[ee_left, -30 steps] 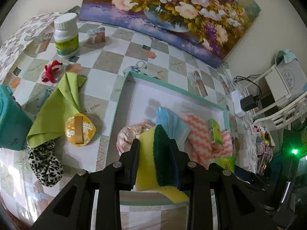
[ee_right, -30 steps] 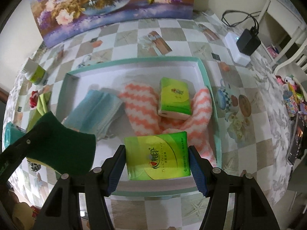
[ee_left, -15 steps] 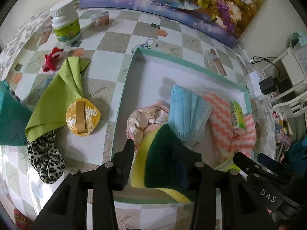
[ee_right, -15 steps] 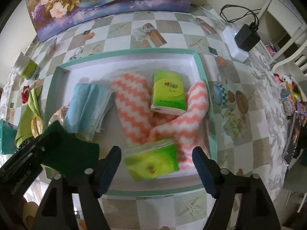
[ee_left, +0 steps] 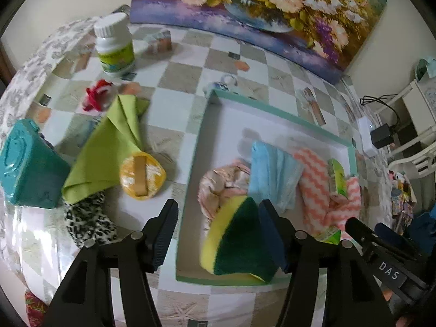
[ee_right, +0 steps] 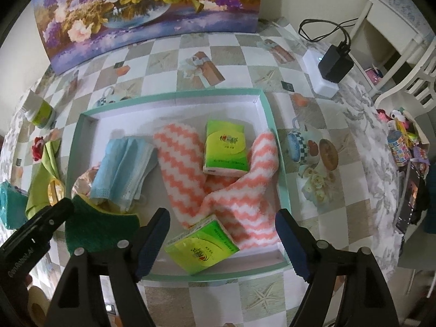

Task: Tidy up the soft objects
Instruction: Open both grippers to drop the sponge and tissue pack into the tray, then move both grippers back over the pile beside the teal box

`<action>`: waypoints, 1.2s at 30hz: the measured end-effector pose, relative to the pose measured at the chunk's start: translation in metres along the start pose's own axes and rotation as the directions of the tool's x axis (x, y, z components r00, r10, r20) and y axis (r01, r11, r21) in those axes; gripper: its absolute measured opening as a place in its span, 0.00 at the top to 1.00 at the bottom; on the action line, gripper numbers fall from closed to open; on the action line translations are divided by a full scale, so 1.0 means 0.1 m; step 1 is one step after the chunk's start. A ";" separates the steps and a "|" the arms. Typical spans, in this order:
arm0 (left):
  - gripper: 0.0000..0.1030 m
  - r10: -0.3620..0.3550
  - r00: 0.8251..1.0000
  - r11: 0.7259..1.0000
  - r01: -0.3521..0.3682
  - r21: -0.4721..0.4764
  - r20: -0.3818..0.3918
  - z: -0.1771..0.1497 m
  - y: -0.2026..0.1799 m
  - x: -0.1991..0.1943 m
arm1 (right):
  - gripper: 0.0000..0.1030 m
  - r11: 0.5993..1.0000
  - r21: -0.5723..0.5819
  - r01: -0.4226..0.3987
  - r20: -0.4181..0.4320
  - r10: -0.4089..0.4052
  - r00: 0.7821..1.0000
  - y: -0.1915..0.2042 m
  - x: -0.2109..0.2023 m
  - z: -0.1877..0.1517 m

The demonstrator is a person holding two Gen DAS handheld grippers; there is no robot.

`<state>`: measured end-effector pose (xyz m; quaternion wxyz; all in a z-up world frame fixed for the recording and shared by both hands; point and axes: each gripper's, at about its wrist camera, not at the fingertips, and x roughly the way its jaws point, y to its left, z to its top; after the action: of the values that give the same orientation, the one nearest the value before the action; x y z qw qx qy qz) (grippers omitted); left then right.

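Note:
A teal-rimmed white tray (ee_left: 278, 114) (ee_right: 174, 96) holds a pink cloth (ee_left: 220, 182), a blue cloth (ee_left: 272, 171) (ee_right: 122, 169), an orange zigzag towel (ee_left: 316, 182) (ee_right: 239, 190) and two green tissue packs (ee_right: 224, 147) (ee_right: 203, 248). A yellow-green sponge (ee_left: 237, 242) (ee_right: 92, 229) lies tilted in the tray's near left corner. My left gripper (ee_left: 218, 234) is open above it, the sponge free beside the right finger. My right gripper (ee_right: 222, 242) is open above the nearer tissue pack, which rests in the tray.
Left of the tray lie a green cloth (ee_left: 106, 147), a yellow puff (ee_left: 141, 174), a leopard-print fabric (ee_left: 87, 220), a teal box (ee_left: 27, 169), a red item (ee_left: 96, 98) and a white bottle (ee_left: 114, 46). A flower painting (ee_left: 259, 8) leans at the back. A charger (ee_right: 333, 62) sits right.
Both grippers opened. The sponge dropped from the left gripper into the tray's near left corner. The tissue pack dropped from the right gripper into the tray's front.

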<state>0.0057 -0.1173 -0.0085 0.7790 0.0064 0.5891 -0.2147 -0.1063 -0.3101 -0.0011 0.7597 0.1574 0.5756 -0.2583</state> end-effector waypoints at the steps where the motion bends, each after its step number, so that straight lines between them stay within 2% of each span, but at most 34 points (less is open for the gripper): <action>1: 0.39 0.005 1.000 1.000 -0.005 -0.004 0.002 0.01 0.01 0.00 | 0.20 1.000 0.001 0.002 0.003 -0.002 1.000 0.00 -0.01 0.00; 3: 0.37 0.025 1.000 1.000 -0.025 -0.013 0.007 0.02 0.04 0.00 | 0.20 1.000 0.003 0.004 0.008 -0.004 1.000 0.00 -0.03 0.00; 6: 0.25 0.075 0.997 0.997 -0.075 -0.033 0.012 0.03 0.11 0.00 | 0.20 1.000 0.001 0.005 0.010 -0.005 1.000 0.01 -0.03 0.01; 12: 0.21 0.125 0.992 0.990 -0.123 -0.066 0.035 0.05 0.23 -0.03 | 0.20 1.000 -0.014 0.004 0.013 -0.004 1.000 0.05 -0.05 0.01; 13: 0.12 0.134 0.990 0.989 -0.131 -0.071 0.039 0.05 0.24 -0.03 | 0.18 1.000 -0.016 0.006 0.015 -0.006 1.000 0.06 -0.05 0.01; 14: 0.07 0.151 0.987 0.986 -0.147 -0.079 0.050 0.05 0.26 -0.04 | 0.12 1.000 -0.017 0.008 0.019 -0.008 1.000 0.06 -0.05 0.01; 15: 0.06 0.163 0.985 0.984 -0.158 -0.085 0.059 0.06 0.27 -0.05 | 0.04 1.000 -0.015 0.010 0.026 -0.009 1.000 0.06 -0.06 0.01; 16: 0.06 0.176 0.982 0.981 -0.170 -0.090 0.066 0.06 0.29 -0.06 | 0.00 1.000 -0.013 0.010 0.033 -0.009 0.999 0.06 -0.08 0.01; 26: 0.06 0.211 0.974 0.972 -0.200 -0.126 0.082 0.10 0.43 -0.12 | 0.00 1.000 0.008 0.004 0.064 -0.005 0.998 0.02 -0.16 0.04; 36: 0.06 0.203 0.974 0.968 -0.184 -0.172 0.096 0.16 0.64 -0.26 | 0.00 0.999 0.031 -0.022 0.073 0.019 0.997 0.05 -0.20 0.05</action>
<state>0.0362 -0.0549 0.0052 0.8263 -0.0115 0.5560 -0.0890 -0.1035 -0.3040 0.0189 0.7803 0.1657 0.5416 -0.2652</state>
